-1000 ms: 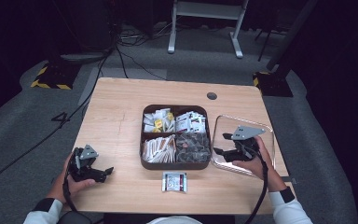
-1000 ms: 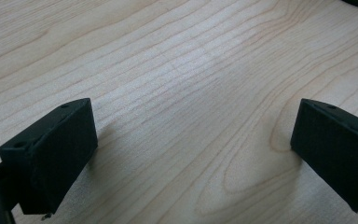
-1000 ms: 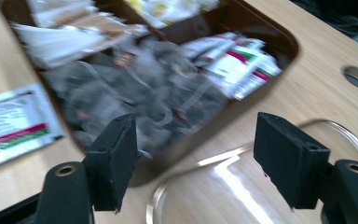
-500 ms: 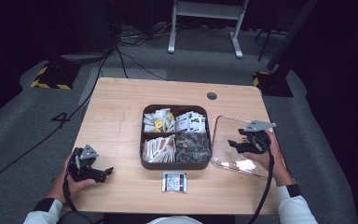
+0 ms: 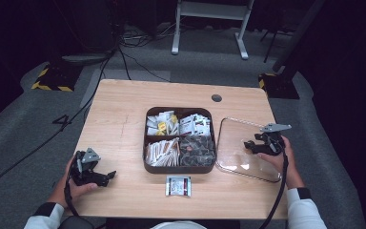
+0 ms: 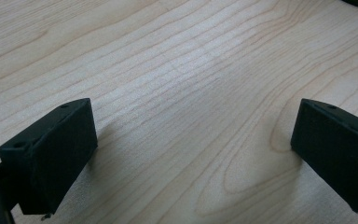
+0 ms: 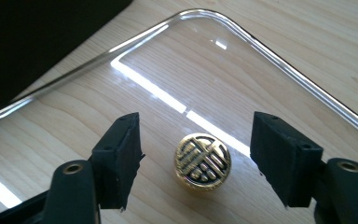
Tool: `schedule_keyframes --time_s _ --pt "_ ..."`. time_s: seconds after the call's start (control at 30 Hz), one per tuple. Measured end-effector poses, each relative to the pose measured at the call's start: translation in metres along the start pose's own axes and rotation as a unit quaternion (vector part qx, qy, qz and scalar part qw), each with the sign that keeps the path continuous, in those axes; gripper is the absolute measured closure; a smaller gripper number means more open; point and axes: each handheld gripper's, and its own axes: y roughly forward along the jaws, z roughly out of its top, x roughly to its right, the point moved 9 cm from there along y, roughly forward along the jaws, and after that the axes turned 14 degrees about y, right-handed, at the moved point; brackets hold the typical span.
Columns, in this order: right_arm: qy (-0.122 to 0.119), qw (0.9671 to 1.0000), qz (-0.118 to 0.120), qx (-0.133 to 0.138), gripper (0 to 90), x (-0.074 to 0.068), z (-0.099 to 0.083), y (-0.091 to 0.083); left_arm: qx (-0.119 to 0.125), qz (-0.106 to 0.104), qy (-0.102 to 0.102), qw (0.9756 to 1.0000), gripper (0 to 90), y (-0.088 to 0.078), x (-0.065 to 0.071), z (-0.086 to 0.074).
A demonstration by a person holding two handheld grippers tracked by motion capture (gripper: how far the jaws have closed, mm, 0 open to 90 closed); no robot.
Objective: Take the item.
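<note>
Lid handling is the step in hand: the clear lid (image 5: 245, 151) lies flat on the table (image 5: 124, 119), just right of the dark four-compartment box (image 5: 179, 139), near its wall. Going left to right: the left gripper (image 5: 106, 176) rests low at the table's near left corner with jaws spread wide and nothing but bare wood between them. A small packet (image 5: 178, 185) lies in front of the box, apart from it. The box holds sachets and packets, uncovered. At the right, the right gripper (image 7: 196, 161) hovers over the lid with its jaws either side of the gold knob (image 7: 203, 161); they have just been closing, yet gaps remain on both sides, so the knob is not pinched. Next move, by judgement: lower slightly, centre on the knob, close firmly.
</note>
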Motion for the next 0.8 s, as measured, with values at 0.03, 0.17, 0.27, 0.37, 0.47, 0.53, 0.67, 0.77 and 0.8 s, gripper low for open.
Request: schedule_keyframes --time_s 0.03,0.17,0.27,0.37,0.47,0.53,0.67,0.77,0.8 --pt "0.002 1.0000 0.000 -0.002 34.9 0.002 -0.002 0.001 0.000 0.000 0.000 1.0000 0.5 0.000 0.000 0.000" --pt "0.006 1.0000 -0.004 -0.005 37.9 0.007 -0.007 0.005 0.000 0.000 0.000 1.0000 0.5 0.000 0.000 0.000" --pt "0.012 0.9999 -0.012 -0.004 39.5 0.012 -0.009 0.008 0.000 0.000 0.000 1.0000 0.5 0.000 0.000 0.000" --pt "0.018 0.9997 -0.012 -0.010 39.4 0.015 -0.013 0.012 0.000 0.000 0.000 1.0000 0.5 0.000 0.000 0.000" --pt "0.024 0.9996 -0.005 -0.012 39.9 0.016 -0.016 0.014 0.000 0.000 0.000 1.0000 0.5 0.000 0.000 0.000" --pt "0.023 0.9996 -0.004 -0.016 40.6 0.016 -0.017 0.017 0.000 0.000 0.000 1.0000 0.5 0.000 0.000 0.000" --pt "0.029 0.9994 0.001 -0.017 42.0 0.016 -0.019 0.021 0.000 0.000 0.000 1.0000 0.5 0.000 0.000 0.000" --pt "0.029 0.9995 0.001 -0.015 43.3 0.016 -0.019 0.021 0.000 0.000 0.000 1.0000 0.5 0.000 0.000 0.000" --pt "0.030 0.9994 0.002 -0.014 44.2 0.016 -0.019 0.021 0.000 0.000 0.000 1.0000 0.5 0.000 0.000 0.000"
